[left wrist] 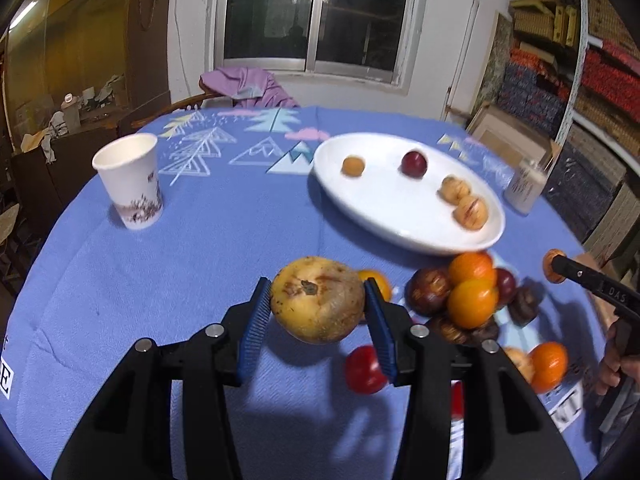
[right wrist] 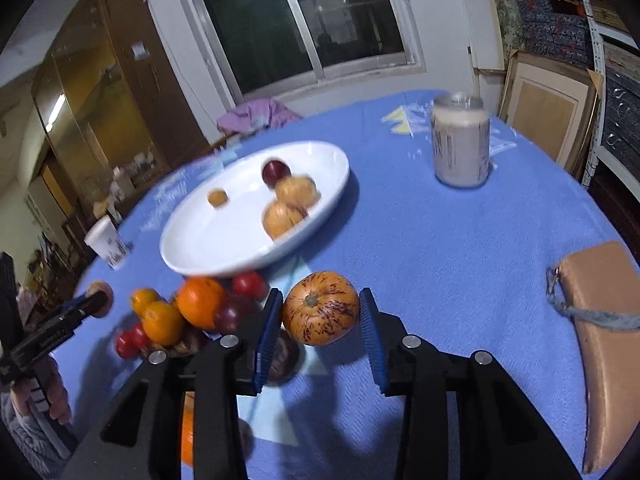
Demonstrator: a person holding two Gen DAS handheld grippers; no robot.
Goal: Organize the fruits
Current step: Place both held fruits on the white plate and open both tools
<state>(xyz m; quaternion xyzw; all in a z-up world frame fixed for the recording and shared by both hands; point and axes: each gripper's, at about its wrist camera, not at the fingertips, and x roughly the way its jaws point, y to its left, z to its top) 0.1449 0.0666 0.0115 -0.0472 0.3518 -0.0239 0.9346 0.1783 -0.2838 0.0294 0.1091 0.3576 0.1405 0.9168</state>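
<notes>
My left gripper (left wrist: 317,286) is shut on a round yellow-brown fruit (left wrist: 318,308), held just above the blue tablecloth. My right gripper (right wrist: 321,295) is shut on a yellow-orange melon with purple streaks (right wrist: 320,312), both blue pads against its sides. Each gripper also shows in the other view, small, with its fruit at the tip: the right gripper (left wrist: 558,266) and the left gripper (right wrist: 98,300). A white oval plate (left wrist: 384,224) holds a small orange fruit (left wrist: 353,166), a dark red plum (left wrist: 414,164) and two streaked melons (left wrist: 464,202). A pile of oranges, plums and dark brown fruits (left wrist: 468,300) lies in front of the plate.
A paper cup (left wrist: 130,182) stands at the left and a lidded jar (right wrist: 460,140) beyond the plate on the right. A tan pouch with a grey cord (right wrist: 604,340) lies at the right edge. A chair with purple cloth (left wrist: 252,84) stands behind the table.
</notes>
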